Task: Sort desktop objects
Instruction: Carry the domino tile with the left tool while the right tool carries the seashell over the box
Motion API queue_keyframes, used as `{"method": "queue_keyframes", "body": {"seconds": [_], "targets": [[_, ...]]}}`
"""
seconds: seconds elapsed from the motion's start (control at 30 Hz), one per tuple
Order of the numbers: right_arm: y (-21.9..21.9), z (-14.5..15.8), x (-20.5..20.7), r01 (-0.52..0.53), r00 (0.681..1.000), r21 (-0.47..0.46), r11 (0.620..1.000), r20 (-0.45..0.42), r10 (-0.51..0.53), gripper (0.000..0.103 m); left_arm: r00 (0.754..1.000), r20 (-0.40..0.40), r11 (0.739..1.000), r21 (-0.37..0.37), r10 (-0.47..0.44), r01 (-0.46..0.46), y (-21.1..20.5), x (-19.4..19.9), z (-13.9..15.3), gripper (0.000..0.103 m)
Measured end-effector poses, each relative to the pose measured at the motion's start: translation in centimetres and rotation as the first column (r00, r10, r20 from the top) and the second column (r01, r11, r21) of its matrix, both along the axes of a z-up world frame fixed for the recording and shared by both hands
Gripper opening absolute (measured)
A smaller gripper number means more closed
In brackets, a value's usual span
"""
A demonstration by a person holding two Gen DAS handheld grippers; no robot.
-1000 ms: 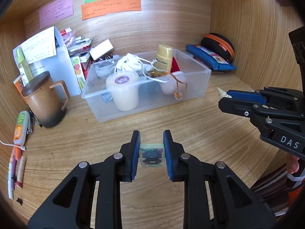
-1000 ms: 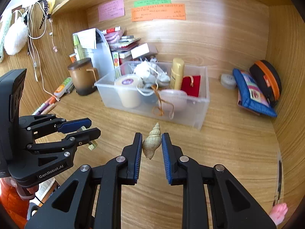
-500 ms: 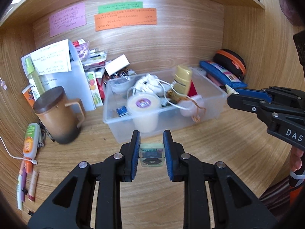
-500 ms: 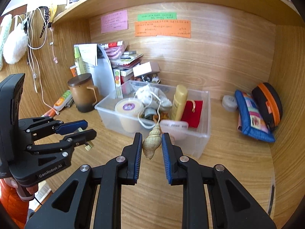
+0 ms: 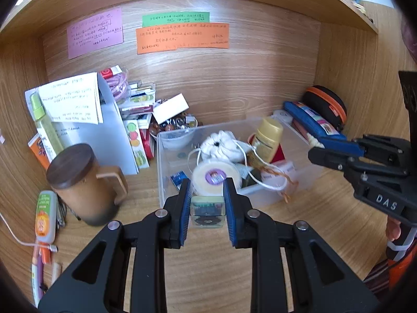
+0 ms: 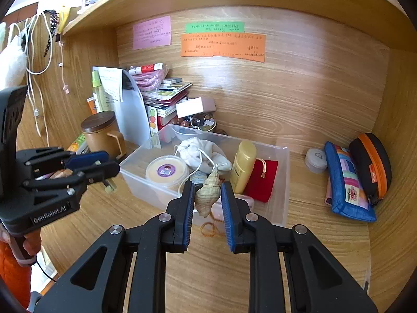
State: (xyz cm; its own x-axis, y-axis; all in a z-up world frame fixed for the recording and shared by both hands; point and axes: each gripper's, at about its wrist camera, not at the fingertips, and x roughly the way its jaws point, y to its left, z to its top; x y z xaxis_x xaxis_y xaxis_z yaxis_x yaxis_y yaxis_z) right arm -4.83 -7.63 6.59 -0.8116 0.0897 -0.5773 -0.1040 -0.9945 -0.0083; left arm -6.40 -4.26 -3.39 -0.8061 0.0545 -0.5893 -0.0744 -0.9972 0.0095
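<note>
My left gripper (image 5: 207, 206) is shut on a small clear block with a green and dark inside (image 5: 207, 211), held above the desk just in front of the clear plastic bin (image 5: 302, 140). My right gripper (image 6: 207, 198) is shut on a beige spiral seashell (image 6: 207, 193), held over the bin's near wall (image 6: 282, 203). The bin holds a round lidded tub (image 6: 166, 170), a white drawstring pouch (image 6: 194, 151), a yellow bottle (image 6: 243, 165) and a red pouch (image 6: 262, 181). The right gripper shows in the left wrist view (image 5: 316, 146), and the left gripper in the right wrist view (image 6: 104, 169).
A brown lidded mug (image 5: 83, 182) stands left of the bin. A white file holder with papers (image 5: 86, 120) and stacked books stand behind it. A blue pencil case (image 6: 348, 182) and a black-orange case (image 6: 371, 165) lie at the right wall. Pens lie at the left edge (image 5: 39, 266).
Both grippers have risen and moved forward toward the bin, each still holding its object. The bin now sits directly ahead under the fingertips.
</note>
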Motion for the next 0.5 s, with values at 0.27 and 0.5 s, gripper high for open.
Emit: {"method": "queue_keyframes", "body": {"seconds": [0.27,0.5], "targets": [[1.2,0.2,-2.1,-0.001,1.0,-0.015,1.0,0.002,0.001,0.019,1.0,-0.004,1.0,-0.008,0.019,-0.019,-1.0,-3.0,0.9,0.024],[1.7,-0.3,-4.3,-0.011,1.0,-0.022,1.0,0.023,0.012,0.019,1.0,0.007,1.0,0.0,0.027,-0.027,-1.7,-5.3,1.0,0.024]]}}
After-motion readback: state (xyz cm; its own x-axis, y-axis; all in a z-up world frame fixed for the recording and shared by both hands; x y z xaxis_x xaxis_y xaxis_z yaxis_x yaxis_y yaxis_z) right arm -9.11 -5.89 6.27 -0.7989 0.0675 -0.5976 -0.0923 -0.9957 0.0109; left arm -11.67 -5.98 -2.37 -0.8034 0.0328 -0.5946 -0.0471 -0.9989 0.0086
